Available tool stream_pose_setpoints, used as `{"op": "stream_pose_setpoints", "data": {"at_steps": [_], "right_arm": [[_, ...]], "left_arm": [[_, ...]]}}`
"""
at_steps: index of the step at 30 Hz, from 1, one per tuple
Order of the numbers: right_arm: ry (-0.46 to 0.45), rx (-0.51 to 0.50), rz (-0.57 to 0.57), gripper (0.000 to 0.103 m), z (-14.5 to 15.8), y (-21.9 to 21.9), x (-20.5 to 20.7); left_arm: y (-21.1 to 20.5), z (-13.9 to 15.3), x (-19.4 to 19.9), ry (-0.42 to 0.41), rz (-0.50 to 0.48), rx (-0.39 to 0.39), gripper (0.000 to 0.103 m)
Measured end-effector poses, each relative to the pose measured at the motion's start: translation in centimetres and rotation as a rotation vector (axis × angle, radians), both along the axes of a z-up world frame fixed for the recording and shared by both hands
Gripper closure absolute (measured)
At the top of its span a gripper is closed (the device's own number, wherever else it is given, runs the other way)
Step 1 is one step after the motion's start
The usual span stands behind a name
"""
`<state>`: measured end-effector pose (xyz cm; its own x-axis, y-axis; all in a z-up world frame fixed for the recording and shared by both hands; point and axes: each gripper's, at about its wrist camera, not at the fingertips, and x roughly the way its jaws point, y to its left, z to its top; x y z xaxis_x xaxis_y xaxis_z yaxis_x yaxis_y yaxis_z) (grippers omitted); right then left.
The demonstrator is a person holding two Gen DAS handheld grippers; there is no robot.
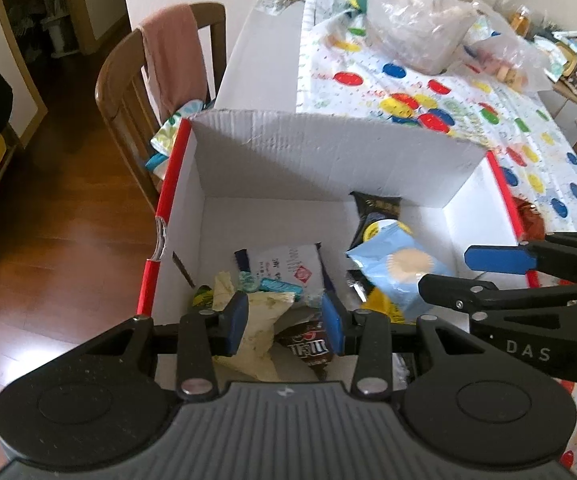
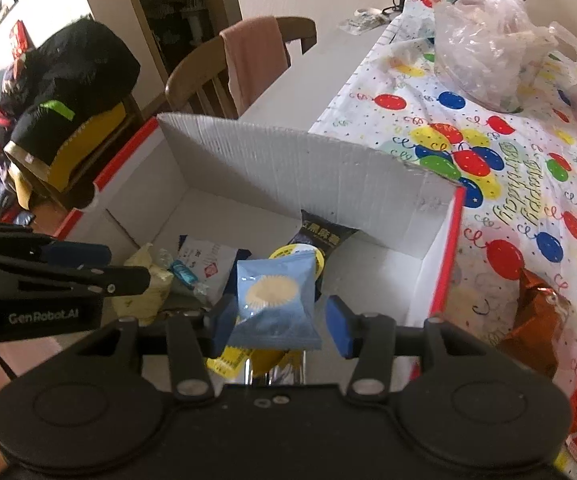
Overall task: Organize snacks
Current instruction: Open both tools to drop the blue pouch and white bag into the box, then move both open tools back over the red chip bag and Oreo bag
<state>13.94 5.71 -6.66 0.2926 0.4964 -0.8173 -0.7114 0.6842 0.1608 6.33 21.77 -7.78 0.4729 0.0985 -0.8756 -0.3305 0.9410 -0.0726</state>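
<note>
Hovering over the box point(image 2: 440, 280), centre frame, right gripper point(image 2: 280, 322) with jaws apart; blue packet point(image 2: 276, 300) sits between the pads, looks free of both, probably dropping or just resting on the pile, can't tell which; left gripper point(image 1: 284, 320) also apart, nothing in it, above the cream wrapper point(image 1: 258, 320) and M&M's pack point(image 1: 308, 344) at lower centre of its view; white pack point(image 1: 292, 268) and black pack point(image 1: 376, 204) already in the box; orange-brown pack point(image 2: 536, 320) still out on the surface point(image 2: 368, 56), right edge of the right view, beside the box wall.

Risks: blue packet may land on edge against the yellow pack point(image 2: 228, 360) and slide; the grippers are close together, could clash when the right one swings out for the orange-brown pack; red rim could catch a finger on the way.
</note>
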Motion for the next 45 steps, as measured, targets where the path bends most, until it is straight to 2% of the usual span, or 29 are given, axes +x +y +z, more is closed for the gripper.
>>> {"op": "stream_pose_setpoints", "data": {"at_steps": [12,14,19,21,23,24,26,28,31,34,36,45], "right_arm": [[-0.018,0.117,-0.024,0.045,3.5,-4.9,-2.0],[-0.021,0.134,-0.03,0.043,4.0,-5.8,-2.3],[-0.035,0.159,-0.042,0.039,5.1,-8.3,-3.1],[-0.041,0.174,-0.054,0.032,5.6,-9.7,-3.5],[-0.054,0.185,-0.069,0.03,6.0,-11.1,-3.7],[-0.059,0.188,-0.076,0.027,6.1,-11.8,-3.7],[-0.068,0.191,-0.096,0.022,6.3,-13.2,-3.7],[-0.067,0.194,-0.117,0.021,6.3,-14.5,-3.6],[-0.079,0.193,-0.147,0.016,6.4,-16.2,-3.4],[-0.081,0.198,-0.174,0.012,6.4,-18.1,-3.1],[-0.093,0.2,-0.194,0.005,6.5,-19.3,-2.9],[-0.112,0.185,-0.262,0.0,6.0,-25.1,-1.2]], "left_arm": [[-3.9,3.3,-2.0,-0.103,-0.062,0.016,0.061],[-4.8,3.7,-2.3,-0.12,-0.071,0.024,0.053],[-6.8,4.7,-2.7,-0.157,-0.095,0.024,0.05],[-7.6,5.0,-2.9,-0.173,-0.106,0.019,0.044],[-8.7,5.3,-3.0,-0.197,-0.122,0.016,0.036],[-9.2,5.5,-3.0,-0.208,-0.131,0.015,0.036],[-10.5,5.8,-2.9,-0.22,-0.154,0.014,0.036],[-11.7,5.9,-2.7,-0.233,-0.179,0.004,0.035],[-13.5,6.1,-2.3,-0.253,-0.207,-0.006,0.027],[-15.2,6.2,-1.5,-0.262,-0.227,-0.014,0.026],[-16.2,6.1,-1.0,-0.263,-0.238,-0.023,0.026],[-21.2,5.1,2.4,-0.26,-0.279,-0.054,0.022]]}}
